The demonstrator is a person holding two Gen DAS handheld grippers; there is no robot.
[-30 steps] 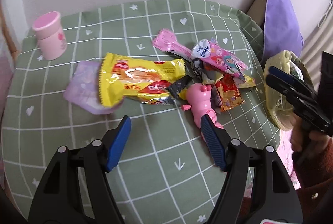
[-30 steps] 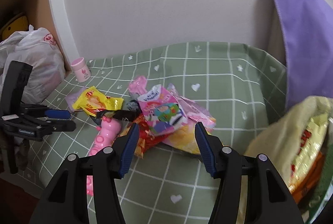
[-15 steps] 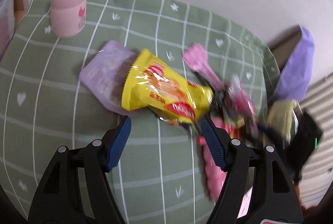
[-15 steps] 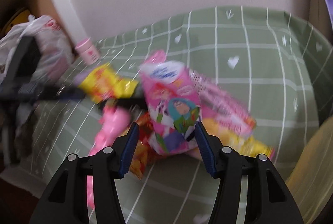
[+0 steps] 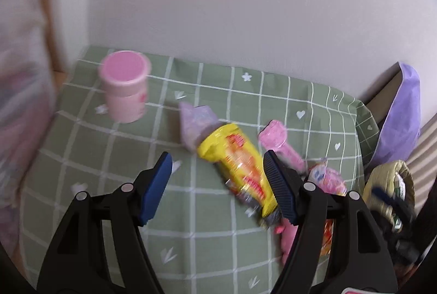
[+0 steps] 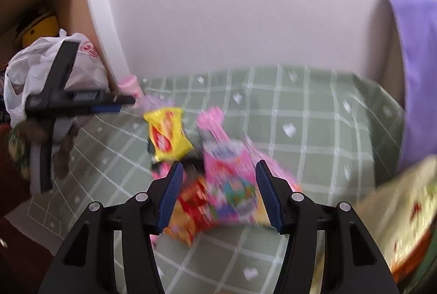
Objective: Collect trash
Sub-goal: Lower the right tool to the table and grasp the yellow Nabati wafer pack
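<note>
A pile of snack wrappers lies on the green checked tablecloth. A yellow wrapper lies just ahead of my open left gripper, close to its right finger, with a lilac wrapper behind it. My open right gripper hovers over a pink cartoon packet, which sits between its jaws, beside a red-orange wrapper. The yellow wrapper also shows in the right wrist view. The left gripper shows there at the left.
A pink lidded cup stands at the table's far left. A yellowish bag holding wrappers hangs off the right edge. A purple cloth is at the right. A white plastic bag sits by a wooden shelf at left.
My left gripper has swung left and tilted up, so the cup and wall fill more of its view. My right gripper has moved in over the pink packet. Both views are blurred by motion.
</note>
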